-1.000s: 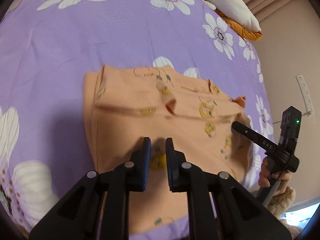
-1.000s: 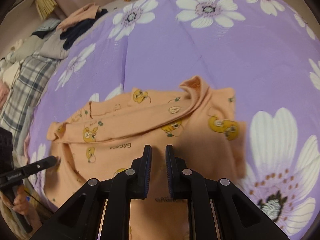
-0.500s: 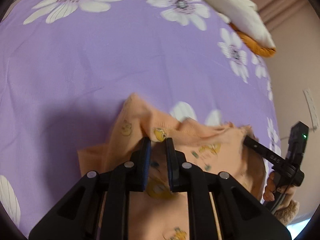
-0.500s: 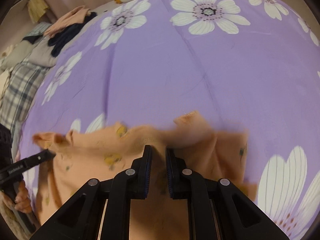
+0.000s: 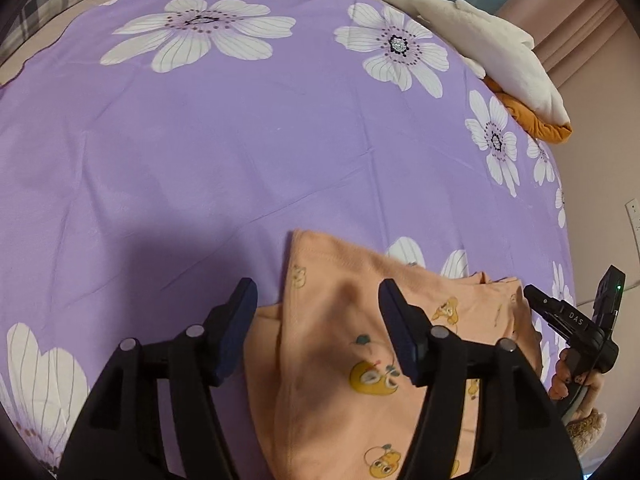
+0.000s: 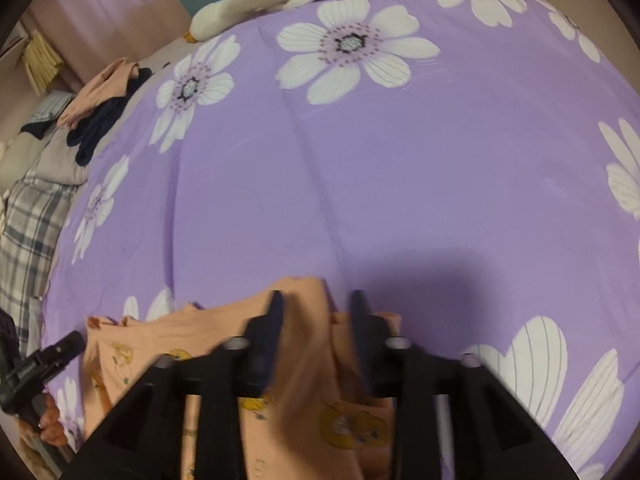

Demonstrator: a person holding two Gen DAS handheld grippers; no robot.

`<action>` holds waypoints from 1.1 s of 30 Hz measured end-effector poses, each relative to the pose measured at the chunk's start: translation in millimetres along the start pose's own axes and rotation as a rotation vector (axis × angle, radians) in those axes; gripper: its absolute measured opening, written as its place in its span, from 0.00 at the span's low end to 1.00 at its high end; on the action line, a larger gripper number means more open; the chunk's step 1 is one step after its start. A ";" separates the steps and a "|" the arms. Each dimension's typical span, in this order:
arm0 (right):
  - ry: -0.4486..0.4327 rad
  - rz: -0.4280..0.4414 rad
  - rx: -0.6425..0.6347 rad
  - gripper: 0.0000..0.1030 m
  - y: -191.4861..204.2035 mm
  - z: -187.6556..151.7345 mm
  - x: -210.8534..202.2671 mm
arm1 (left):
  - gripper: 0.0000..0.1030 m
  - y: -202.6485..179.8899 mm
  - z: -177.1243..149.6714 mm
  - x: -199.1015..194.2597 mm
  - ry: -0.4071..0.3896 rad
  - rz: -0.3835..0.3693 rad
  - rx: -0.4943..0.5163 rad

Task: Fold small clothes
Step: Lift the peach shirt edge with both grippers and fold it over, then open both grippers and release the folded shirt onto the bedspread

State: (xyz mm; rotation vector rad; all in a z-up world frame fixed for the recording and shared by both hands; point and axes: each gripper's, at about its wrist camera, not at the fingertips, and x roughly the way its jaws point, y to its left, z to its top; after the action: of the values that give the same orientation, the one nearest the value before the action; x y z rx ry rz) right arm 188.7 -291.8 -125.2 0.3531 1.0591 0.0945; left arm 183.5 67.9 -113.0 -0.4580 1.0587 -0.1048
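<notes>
A peach garment (image 5: 352, 344) printed with yellow cartoon animals lies folded on the purple flowered bedsheet (image 5: 240, 152). In the left wrist view its folded edge runs between the fingers of my left gripper (image 5: 318, 312). The jaws are opening and the pads stand clear of the cloth. The right wrist view is blurred. There the garment (image 6: 160, 340) has a raised fold between the fingers of my right gripper (image 6: 316, 312), whose jaws are opening too and not pressing on it. Each gripper shows at the other view's edge: the right gripper (image 5: 560, 316), the left gripper (image 6: 44, 360).
A white and orange plush toy (image 5: 492, 48) lies at the sheet's far right edge, by a pink wall. A heap of dark and peach clothes (image 6: 100, 112) and a plaid cloth (image 6: 28, 220) lie beyond the sheet's left side. A hand (image 5: 568, 376) holds the right gripper.
Both grippers, shut on the garment's near edge, carried it away from me across the garment, folding it. Both jaws have now spread apart and the cloth has dropped from the pads.
</notes>
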 end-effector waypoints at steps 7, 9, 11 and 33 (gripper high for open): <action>0.012 -0.014 -0.055 0.11 10.3 -2.8 13.5 | 0.30 4.2 -7.7 18.0 0.015 0.038 -0.007; -0.014 -0.016 -0.047 0.05 11.8 -1.9 6.8 | 0.24 6.0 -10.0 18.4 0.012 0.078 -0.001; -0.082 -0.030 -0.060 0.04 14.4 -0.2 -9.8 | 0.24 9.5 -12.5 15.5 0.006 0.065 -0.014; -0.074 -0.197 -0.070 0.36 9.8 -33.0 -46.6 | 0.59 1.6 -94.5 -36.8 0.093 0.029 -0.037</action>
State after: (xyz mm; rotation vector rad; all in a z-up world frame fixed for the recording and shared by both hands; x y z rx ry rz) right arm 138.1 -286.1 -97.6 0.1863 1.0093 -0.0578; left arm 83.9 50.9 -122.0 -0.4745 1.1602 -0.0811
